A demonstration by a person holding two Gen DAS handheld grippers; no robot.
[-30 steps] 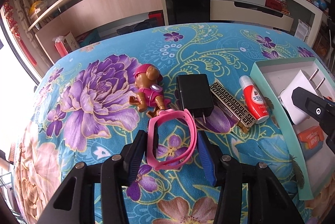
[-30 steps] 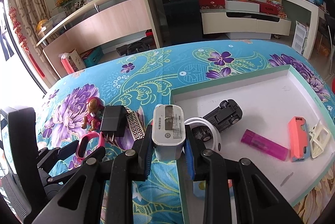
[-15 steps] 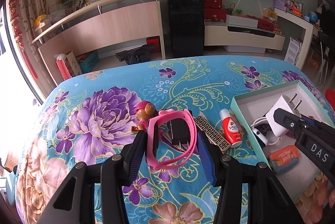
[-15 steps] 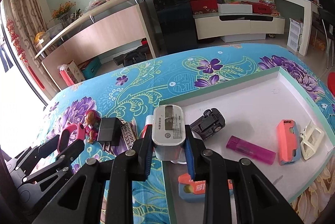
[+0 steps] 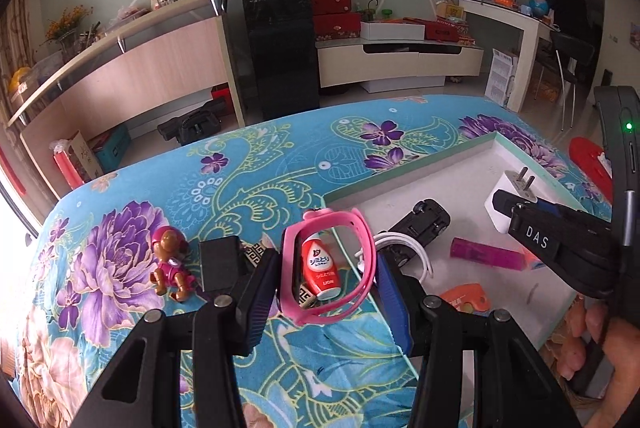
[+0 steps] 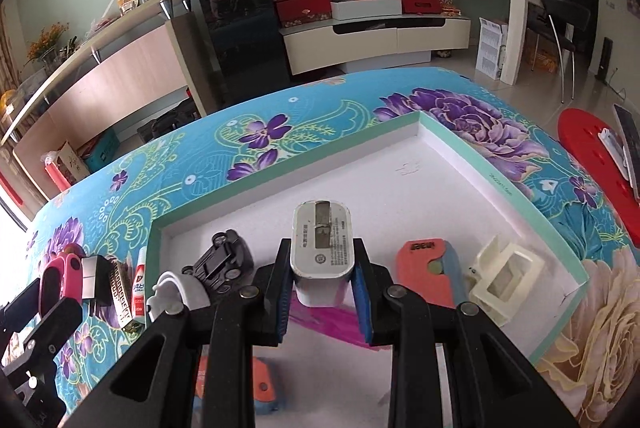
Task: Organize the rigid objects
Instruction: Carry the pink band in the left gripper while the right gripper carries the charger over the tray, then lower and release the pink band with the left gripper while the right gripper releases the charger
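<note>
My left gripper point(image 5: 328, 280) is shut on a pink wristband point(image 5: 362, 228) and holds it above the cloth near the left rim of the shallow white box point(image 5: 408, 176). My right gripper point(image 6: 320, 264) is shut on a white charger point(image 6: 322, 244) held over the inside of the box point(image 6: 460, 144); it also shows in the left wrist view point(image 5: 508, 204). In the box lie a black toy car point(image 6: 224, 260), a white cable point(image 6: 176, 288), a magenta stick point(image 5: 486, 254), an orange case point(image 6: 424, 276) and a cream clip point(image 6: 504, 280).
On the flowered cloth left of the box lie a red-and-white bottle point(image 5: 320, 270), a patterned gold-black bar point(image 6: 120, 288), a black adapter point(image 5: 220, 264) and a pink toy pup point(image 5: 170, 260). A red stool point(image 6: 592, 156) stands right of the table.
Both grippers moved right and up. The wristband now hangs near the box's left rim. The charger has gone from the box's left edge to over its middle.
</note>
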